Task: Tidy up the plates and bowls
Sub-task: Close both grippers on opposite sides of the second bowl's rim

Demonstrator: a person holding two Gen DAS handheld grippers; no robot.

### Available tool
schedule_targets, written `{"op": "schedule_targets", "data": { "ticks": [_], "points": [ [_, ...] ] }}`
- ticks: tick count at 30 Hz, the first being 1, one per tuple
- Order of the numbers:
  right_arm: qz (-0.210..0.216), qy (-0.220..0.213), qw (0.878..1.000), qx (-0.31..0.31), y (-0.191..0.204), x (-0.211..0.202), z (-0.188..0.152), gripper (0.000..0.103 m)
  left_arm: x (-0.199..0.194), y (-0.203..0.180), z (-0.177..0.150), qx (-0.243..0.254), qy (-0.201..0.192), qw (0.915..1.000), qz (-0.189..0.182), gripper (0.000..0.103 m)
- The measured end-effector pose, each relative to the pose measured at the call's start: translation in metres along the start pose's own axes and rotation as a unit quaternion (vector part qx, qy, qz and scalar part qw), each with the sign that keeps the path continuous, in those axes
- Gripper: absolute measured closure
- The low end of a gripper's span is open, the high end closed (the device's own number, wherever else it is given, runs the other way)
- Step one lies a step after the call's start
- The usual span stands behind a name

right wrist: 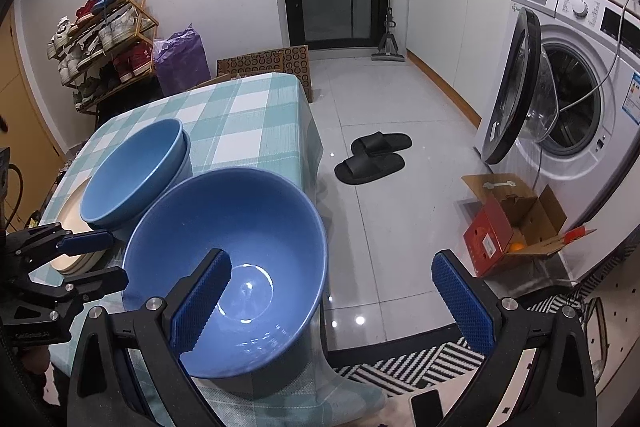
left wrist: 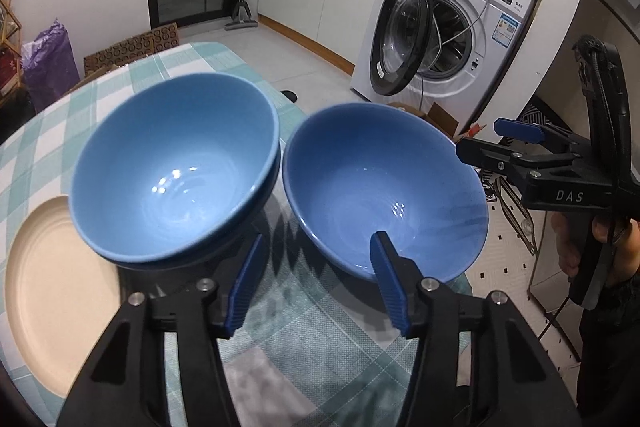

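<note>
Right wrist view: right gripper (right wrist: 328,301), fingers spread around the single glossy blue ceramic bowl's (right wrist: 240,227) near rim, should clamp squarely before lifting.

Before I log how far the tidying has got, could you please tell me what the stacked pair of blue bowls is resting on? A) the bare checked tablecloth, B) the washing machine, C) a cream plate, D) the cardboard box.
C: in both views the stacked blue bowls sit partly over the cream plate on the table, while the single blue bowl stands beside them on the cloth.
</note>
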State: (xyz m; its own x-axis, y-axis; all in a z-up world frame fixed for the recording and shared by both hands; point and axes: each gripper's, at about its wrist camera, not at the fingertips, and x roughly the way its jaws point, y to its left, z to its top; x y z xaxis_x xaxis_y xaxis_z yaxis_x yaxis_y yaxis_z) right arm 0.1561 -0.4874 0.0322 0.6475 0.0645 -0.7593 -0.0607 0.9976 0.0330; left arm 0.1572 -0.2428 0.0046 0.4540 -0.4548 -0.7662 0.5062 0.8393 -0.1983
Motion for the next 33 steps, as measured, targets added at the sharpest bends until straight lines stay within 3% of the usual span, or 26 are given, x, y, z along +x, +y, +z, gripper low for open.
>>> {"op": "schedule_targets", "data": {
  "ticks": [18,33],
  "points": [
    [0.016,0.029,0.999,-0.004,0.002,0.03,-0.008,0.002,0.026,-0.002,0.004,-0.006,0.018,0.9996,-0.023,0.061],
    [0.028,0.056,0.998,0.002,0.002,0.051,-0.01,0.035,0.033,-0.003,0.007,-0.007,0.022,0.9993,-0.03,0.066]
  ]
}}
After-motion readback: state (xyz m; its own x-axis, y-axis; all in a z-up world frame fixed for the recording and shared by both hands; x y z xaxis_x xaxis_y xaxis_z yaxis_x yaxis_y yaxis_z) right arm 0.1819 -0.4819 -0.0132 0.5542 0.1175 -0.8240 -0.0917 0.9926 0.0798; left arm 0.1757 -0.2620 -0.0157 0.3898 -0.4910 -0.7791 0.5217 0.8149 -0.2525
